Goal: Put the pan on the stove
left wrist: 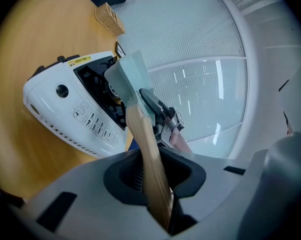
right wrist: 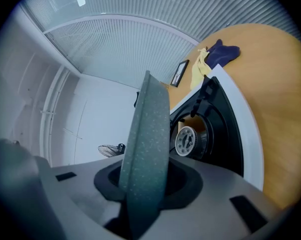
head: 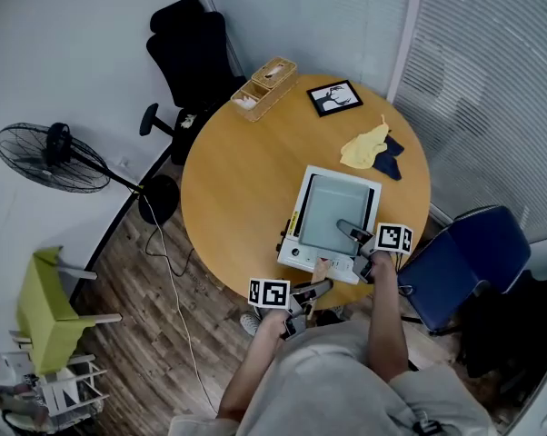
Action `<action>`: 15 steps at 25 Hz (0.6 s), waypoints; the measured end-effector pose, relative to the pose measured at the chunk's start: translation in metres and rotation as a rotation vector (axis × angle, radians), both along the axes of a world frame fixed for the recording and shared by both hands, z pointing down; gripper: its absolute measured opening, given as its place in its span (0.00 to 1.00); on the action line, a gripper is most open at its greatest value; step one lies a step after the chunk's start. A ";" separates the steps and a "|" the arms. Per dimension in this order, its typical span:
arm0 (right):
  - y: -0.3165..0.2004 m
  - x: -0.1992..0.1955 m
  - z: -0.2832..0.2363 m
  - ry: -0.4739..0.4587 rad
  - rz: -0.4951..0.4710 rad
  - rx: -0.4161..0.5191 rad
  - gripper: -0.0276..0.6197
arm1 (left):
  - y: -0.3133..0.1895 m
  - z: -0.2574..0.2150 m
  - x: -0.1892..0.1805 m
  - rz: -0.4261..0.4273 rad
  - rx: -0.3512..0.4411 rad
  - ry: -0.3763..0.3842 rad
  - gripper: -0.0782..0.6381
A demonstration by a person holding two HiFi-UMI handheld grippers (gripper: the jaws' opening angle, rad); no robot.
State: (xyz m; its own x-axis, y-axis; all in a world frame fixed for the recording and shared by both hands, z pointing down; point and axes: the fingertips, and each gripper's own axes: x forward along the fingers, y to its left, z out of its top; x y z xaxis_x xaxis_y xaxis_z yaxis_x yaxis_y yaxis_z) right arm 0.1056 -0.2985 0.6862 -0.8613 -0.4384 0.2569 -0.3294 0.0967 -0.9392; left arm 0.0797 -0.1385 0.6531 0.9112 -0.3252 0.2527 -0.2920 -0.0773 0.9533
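The square pan (head: 333, 212) is over the portable gas stove (head: 298, 248) at the round table's (head: 237, 180) near edge; the left gripper (head: 321, 285) clamps its wooden handle (left wrist: 145, 149); the right gripper (head: 351, 234) pinches its rim (right wrist: 148, 149).

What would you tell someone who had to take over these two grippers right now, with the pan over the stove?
Left gripper: shut on the pan's wooden handle.
Right gripper: shut on the pan's rim.
Pan: over the stove on the round table. I cannot tell whether it rests on the burner.
Done: pan is at the stove.
Left: settle it on the burner, then release both grippers.
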 end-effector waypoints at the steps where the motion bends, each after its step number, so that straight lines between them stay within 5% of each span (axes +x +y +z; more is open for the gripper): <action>1: -0.002 -0.001 -0.002 0.002 0.003 0.009 0.23 | -0.002 -0.001 -0.001 0.005 0.002 0.002 0.23; 10: -0.009 0.015 0.001 0.186 0.046 0.063 0.33 | -0.008 -0.004 0.003 0.053 0.020 0.021 0.25; 15: -0.009 0.033 0.017 0.400 0.063 0.084 0.30 | -0.010 0.009 0.005 0.086 0.006 -0.017 0.25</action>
State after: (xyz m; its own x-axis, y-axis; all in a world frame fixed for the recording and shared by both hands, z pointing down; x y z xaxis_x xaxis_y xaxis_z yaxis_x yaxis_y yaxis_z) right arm 0.1382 -0.3070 0.7032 -0.6713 -0.5209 0.5272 -0.6749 0.1356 -0.7253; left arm 0.0844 -0.1481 0.6619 0.9313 -0.2476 0.2670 -0.3004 -0.1081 0.9477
